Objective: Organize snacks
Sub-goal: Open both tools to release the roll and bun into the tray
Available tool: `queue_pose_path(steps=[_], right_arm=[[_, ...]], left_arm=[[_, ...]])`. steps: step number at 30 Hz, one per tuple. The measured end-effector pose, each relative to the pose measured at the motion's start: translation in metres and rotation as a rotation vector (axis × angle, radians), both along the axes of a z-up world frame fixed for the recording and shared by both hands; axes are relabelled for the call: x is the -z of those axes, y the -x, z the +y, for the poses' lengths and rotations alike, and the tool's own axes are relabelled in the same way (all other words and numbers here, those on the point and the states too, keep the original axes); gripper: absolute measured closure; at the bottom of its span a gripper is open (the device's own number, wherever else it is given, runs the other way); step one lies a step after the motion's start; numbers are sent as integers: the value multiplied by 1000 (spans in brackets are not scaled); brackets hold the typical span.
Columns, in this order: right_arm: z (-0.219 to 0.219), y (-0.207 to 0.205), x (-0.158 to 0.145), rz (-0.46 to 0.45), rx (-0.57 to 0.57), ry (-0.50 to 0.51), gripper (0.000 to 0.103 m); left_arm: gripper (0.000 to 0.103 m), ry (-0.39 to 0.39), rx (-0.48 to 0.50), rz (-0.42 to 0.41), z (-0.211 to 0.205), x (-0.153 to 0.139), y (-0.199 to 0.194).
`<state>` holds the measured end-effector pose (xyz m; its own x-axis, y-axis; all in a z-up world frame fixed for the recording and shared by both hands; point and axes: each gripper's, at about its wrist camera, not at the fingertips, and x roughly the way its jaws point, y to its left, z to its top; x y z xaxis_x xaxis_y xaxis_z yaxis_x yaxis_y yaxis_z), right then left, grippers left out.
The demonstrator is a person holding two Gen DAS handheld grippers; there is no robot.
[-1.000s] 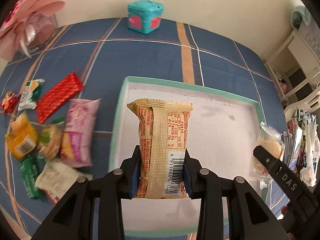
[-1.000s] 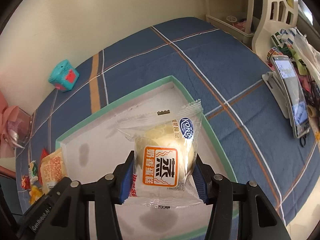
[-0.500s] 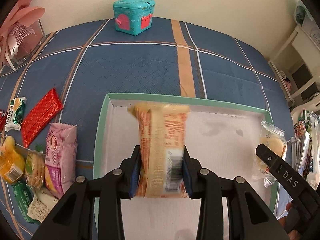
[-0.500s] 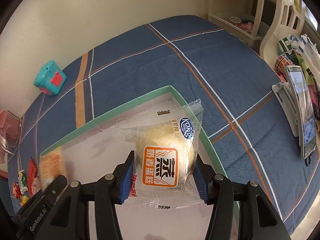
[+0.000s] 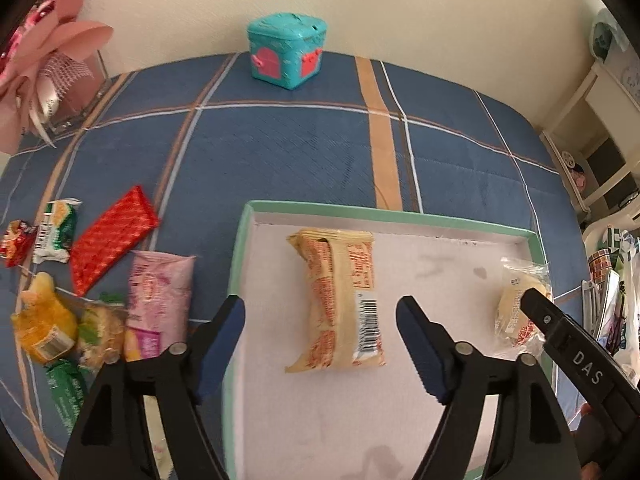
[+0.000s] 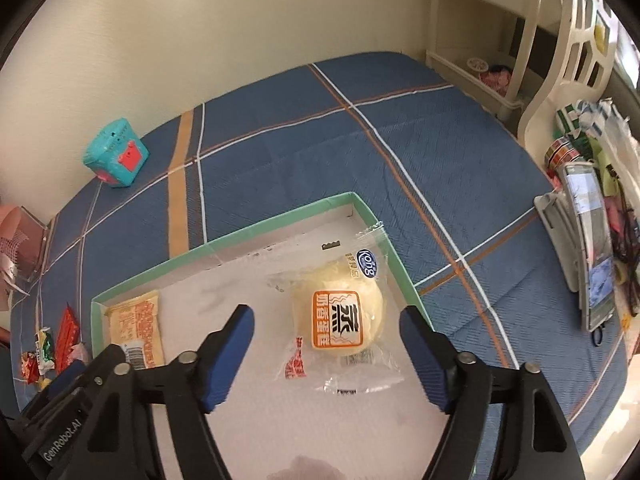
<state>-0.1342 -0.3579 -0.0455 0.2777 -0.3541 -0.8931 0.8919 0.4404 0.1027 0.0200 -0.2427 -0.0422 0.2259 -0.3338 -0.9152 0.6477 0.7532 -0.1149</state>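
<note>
Lying flat in the green-rimmed tray (image 5: 240, 264), lower centre of the left wrist view, is a tan biscuit packet (image 5: 338, 300) printed with orange characters too small to read and a white barcode panel. The left gripper (image 5: 320, 344) stands over it with its blue pads spread well apart and still widening — the packet lies between them, touched by neither.

In the right wrist view the right gripper (image 6: 326, 354) likewise has its jaws parting, and a clear-wrapped round cake (image 6: 338, 318) rests on the tray floor between the pads without contact. Its orange label carries white Chinese characters around a black "蒸", and a blue oval badge at the wrapper's upper edge reads "Kong". The same tray (image 6: 280, 222) shows its corner at frame centre, with the biscuit packet (image 6: 136, 328) at lower left.

Writing on the tools: "DAS" on the right gripper's black side (image 5: 584, 364), lower right of the left view; "GenRobot.AI" on the left gripper's body (image 6: 64, 440), lower left of the right view.

At left on the blue plaid cloth (image 5: 288, 152) lie loose snacks — a red bar (image 5: 112, 244), a pink pouch (image 5: 158, 300), a green-and-white sachet (image 5: 54, 230). A teal toy chest (image 5: 286, 50) sits at top centre.
</note>
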Motion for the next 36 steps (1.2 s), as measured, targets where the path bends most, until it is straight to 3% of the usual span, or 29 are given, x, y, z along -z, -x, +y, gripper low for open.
queue_pose_path(steps=[3, 7, 10, 17, 23, 30, 36], right_arm=[[7, 3, -5, -1, -2, 5, 22], [21, 7, -7, 0, -24, 2, 18], [32, 7, -9, 15, -46, 17, 0], [57, 2, -12, 8, -112, 20, 0], [77, 1, -9, 1, -143, 31, 0], [103, -6, -20, -65, -189, 72, 0], [119, -15, -19, -88, -214, 92, 0]], left_arm=[[15, -4, -16, -27, 9, -6, -1], [14, -4, -38, -56, 27, -11, -2], [7, -10, -43, -99, 42, -14, 1], [4, -6, -56, -170, 72, -21, 1], [3, 18, -129, -232, 104, -23, -6], [3, 6, -228, -237, 138, -19, -19], [3, -23, -244, -259, 155, -17, -27]])
